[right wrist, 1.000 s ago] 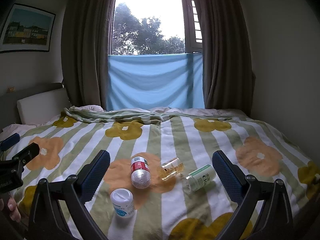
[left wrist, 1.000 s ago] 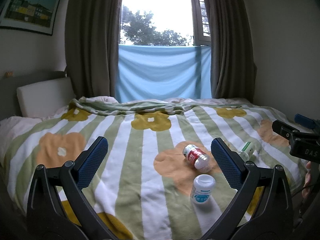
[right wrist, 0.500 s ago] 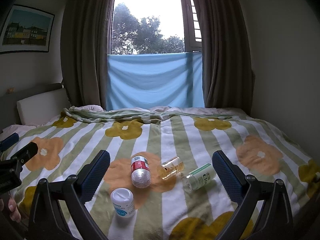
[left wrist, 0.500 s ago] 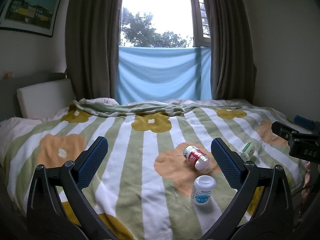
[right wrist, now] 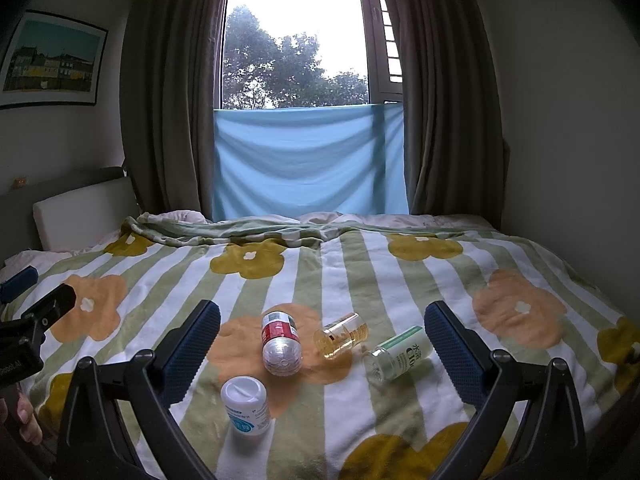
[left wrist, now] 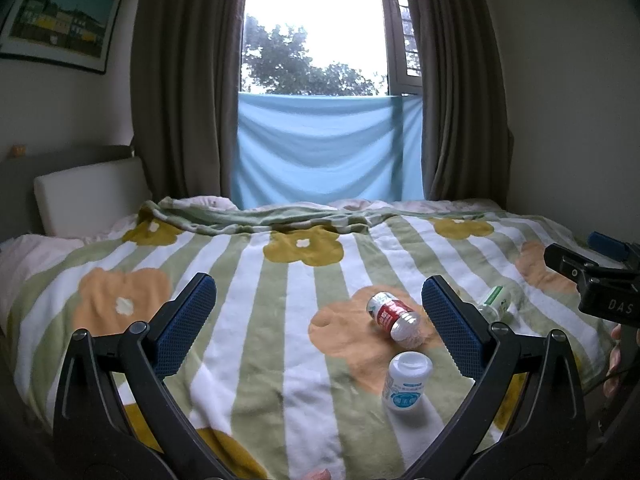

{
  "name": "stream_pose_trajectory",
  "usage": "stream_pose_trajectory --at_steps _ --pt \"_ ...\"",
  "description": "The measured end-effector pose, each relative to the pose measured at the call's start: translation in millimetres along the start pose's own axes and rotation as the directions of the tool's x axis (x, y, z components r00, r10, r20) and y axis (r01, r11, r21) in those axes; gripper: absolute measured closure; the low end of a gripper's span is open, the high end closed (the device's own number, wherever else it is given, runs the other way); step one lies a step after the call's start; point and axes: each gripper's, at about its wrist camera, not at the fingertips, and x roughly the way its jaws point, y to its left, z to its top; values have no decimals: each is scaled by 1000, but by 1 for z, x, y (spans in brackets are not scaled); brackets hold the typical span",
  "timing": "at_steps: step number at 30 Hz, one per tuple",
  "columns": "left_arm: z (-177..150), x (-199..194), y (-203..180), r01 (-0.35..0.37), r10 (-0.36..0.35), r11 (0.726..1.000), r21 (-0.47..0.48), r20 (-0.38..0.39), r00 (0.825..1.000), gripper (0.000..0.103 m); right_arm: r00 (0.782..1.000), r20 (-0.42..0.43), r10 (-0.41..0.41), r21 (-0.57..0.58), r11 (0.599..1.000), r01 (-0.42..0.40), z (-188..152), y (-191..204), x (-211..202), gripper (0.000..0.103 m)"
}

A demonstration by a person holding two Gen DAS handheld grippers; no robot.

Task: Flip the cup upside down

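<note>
Tools: left (left wrist: 318, 320) and right (right wrist: 322, 340) both agape, empty; one amber cup (right wrist: 341, 335), three bottles.

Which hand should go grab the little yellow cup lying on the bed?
Probably the right. In its view the yellow cup lies on the blanket between the right gripper's open jaws. In the left gripper's view, its finger hides the cup.
</note>
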Motion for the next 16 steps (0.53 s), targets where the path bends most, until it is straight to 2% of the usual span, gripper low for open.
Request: stream_pose_trajectory --at_steps 16 --pt "1 -5 11 -1 1 1000 -8 40 999 0 1000 0 -2 2 1000 2 0 0 -1 1"
